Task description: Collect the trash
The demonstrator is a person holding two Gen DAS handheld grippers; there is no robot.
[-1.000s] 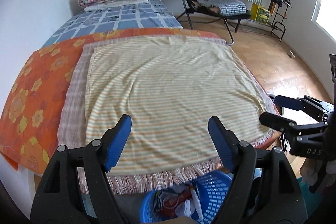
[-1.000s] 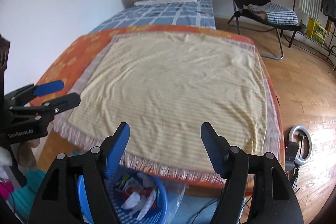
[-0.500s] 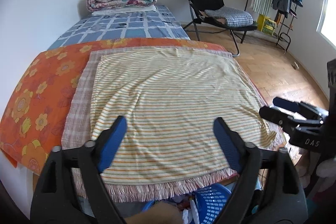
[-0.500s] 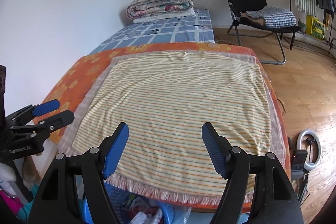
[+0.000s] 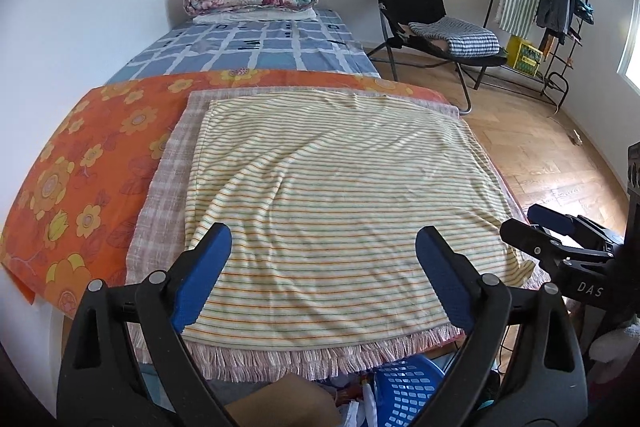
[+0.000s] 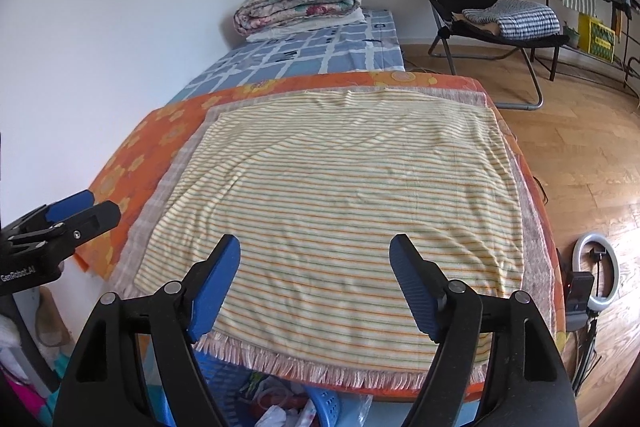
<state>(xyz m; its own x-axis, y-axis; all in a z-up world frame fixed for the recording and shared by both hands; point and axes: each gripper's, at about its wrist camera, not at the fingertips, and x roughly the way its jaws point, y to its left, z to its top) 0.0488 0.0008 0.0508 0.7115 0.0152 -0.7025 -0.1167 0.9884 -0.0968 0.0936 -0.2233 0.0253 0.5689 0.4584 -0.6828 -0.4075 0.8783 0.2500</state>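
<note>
Showing only rightward, ring light [image 6: 598, 273] beside bed [image 6: 132, 163].

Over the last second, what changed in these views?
Both views tilted up: the blue basket of trash slid to the bottom edge, showing more of the far wall. The left tongs and right tongs are opening, with nothing between them. Nothing was picked up or dropped. The striped cloth stayed flat, bare of trash.

Blue slotted basket [image 6: 326, 405] below table's fringed edge, crumpled wrappers [image 6: 276, 417] inside
</note>
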